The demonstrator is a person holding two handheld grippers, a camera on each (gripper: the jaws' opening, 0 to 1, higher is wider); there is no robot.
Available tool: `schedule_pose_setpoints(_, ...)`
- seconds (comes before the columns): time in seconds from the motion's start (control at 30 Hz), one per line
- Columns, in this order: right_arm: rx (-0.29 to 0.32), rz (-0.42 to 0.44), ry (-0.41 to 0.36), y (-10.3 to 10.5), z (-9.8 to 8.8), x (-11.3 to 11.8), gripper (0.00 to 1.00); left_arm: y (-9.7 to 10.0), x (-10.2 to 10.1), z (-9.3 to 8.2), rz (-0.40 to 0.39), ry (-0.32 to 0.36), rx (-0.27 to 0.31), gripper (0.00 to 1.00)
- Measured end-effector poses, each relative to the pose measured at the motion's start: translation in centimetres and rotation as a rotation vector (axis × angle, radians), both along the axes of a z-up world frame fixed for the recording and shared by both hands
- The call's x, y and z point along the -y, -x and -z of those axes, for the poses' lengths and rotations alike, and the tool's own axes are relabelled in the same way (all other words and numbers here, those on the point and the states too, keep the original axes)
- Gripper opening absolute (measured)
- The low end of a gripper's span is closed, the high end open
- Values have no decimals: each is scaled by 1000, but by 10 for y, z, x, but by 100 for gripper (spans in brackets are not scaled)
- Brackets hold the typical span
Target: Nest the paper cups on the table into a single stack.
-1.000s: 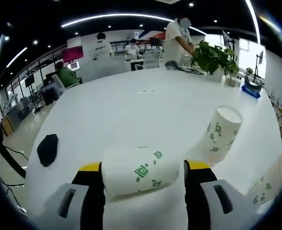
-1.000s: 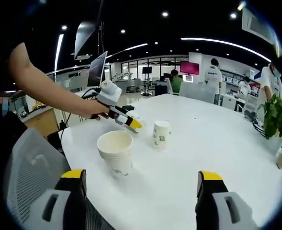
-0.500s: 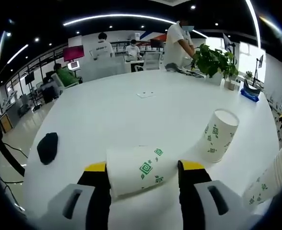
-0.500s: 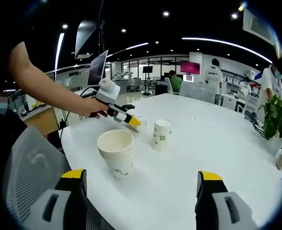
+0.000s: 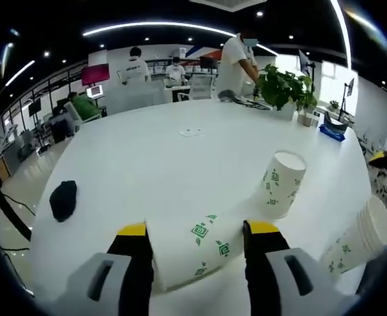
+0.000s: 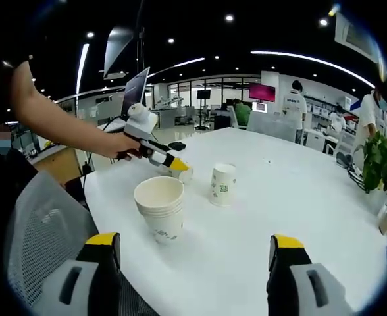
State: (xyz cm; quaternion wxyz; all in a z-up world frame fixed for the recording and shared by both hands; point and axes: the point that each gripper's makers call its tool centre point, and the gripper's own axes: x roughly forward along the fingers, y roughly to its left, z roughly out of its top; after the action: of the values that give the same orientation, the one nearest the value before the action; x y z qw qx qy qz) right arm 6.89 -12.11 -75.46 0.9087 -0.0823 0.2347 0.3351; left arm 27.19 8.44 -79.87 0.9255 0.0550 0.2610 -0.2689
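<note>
Left gripper view: the left gripper [image 5: 197, 237] rises from 6 o'clock with its yellow-tipped jaws clamped on a paper cup [image 5: 193, 253] that lies sideways between them, white with green square marks. On the white table [image 5: 154, 158], at about 3 o'clock from the held cup, a second cup [image 5: 281, 184] stands upside down, apart from it. Near the 4 o'clock edge a stack of cups [image 5: 358, 240] stands with its open rim tilted away. A small black object [image 5: 62, 199] rests on the table at 9 o'clock. A potted plant [image 5: 282, 89] stands at the far edge near 1 o'clock, and people [image 5: 236, 59] stand beyond the table at 12 o'clock.

Right gripper view: the right gripper [image 6: 190, 247] enters from 6 o'clock, jaws wide apart with nothing between them. The stack of cups [image 6: 159, 207] stands upright on the table [image 6: 292, 197], mouth up, just left of centre. The upside-down cup [image 6: 223, 184] stands at about 1 o'clock from the stack, apart from it. A person's hand [image 6: 118, 145] reaches in from 9 o'clock carrying the left gripper [image 6: 170, 164], with the held cup [image 6: 182, 174] at its tip.
</note>
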Motion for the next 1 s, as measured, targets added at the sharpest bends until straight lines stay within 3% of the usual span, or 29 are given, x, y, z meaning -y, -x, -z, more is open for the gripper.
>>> schedule_pose_setpoints(0.13,0,-7,3,1,0,-1,94,5,-1,-3,-1,17,3,54)
schedule_pose_setpoints(0.27,3,-9,4,2,-1,-2,94,14,-3,-10,6,24,9,34)
schedule_pose_setpoints(0.37,4,-11,3,2,-1,-2,94,24,-2,-18,13,24,28,39)
schedule_pose_setpoints(0.63,0,-27,7,4,0,-5,94,44,-3,-25,20,68,25,27)
schedule_pose_setpoints(0.77,0,-35,13,5,1,-6,93,48,1,-27,33,145,10,20)
schedule_pose_setpoints(1.0,1,-35,14,5,1,-5,93,46,-5,-27,15,132,18,21)
